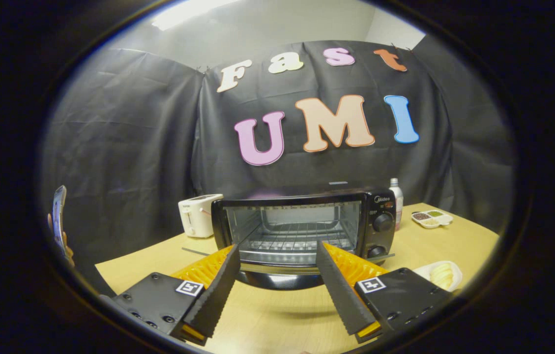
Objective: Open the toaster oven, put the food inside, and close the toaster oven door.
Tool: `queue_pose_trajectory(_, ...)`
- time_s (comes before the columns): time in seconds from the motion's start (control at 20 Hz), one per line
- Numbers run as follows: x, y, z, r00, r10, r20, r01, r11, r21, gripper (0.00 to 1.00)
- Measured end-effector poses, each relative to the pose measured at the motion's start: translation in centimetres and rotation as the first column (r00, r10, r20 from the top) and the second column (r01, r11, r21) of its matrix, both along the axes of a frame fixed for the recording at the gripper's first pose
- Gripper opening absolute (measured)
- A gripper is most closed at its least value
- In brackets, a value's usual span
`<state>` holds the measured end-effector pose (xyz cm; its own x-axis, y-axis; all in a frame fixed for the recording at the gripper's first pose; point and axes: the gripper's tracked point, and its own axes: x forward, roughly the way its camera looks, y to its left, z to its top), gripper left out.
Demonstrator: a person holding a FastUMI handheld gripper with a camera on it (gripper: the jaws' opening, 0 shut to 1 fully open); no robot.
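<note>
- The gripper [277, 255] has its fingers spread wide with nothing between them; both tips point at the toaster oven's open mouth
- Just ahead, the toaster oven [302, 226] sits on the table [277, 319] with its door [279, 278] dropped flat; opening looks done
- The food [442, 275] lies in a white dish [454, 269] beside the right finger; fetching it seems next; swing right, come in low, pinch gently
- Beyond stand a white toaster [198, 214], a bottle [396, 201] and a small condiment tray [432, 219]

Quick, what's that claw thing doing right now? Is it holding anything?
Gripper: jaws open and holding nothing, spread just in front of the toaster oven, whose door hangs down open.
</note>
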<state>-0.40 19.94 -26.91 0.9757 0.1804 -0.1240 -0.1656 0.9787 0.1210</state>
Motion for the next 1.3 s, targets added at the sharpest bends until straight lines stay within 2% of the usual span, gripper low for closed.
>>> queue_pose_trajectory(0.7,-2.4,-0.1,-2.6,0.994,0.017,-0.105,-0.014,1.0,0.027,0.98)
queue_pose_trajectory(1.3,-4.2,-0.4,-6.7,0.97,0.016,-0.244,-0.016,1.0,0.004,0.98)
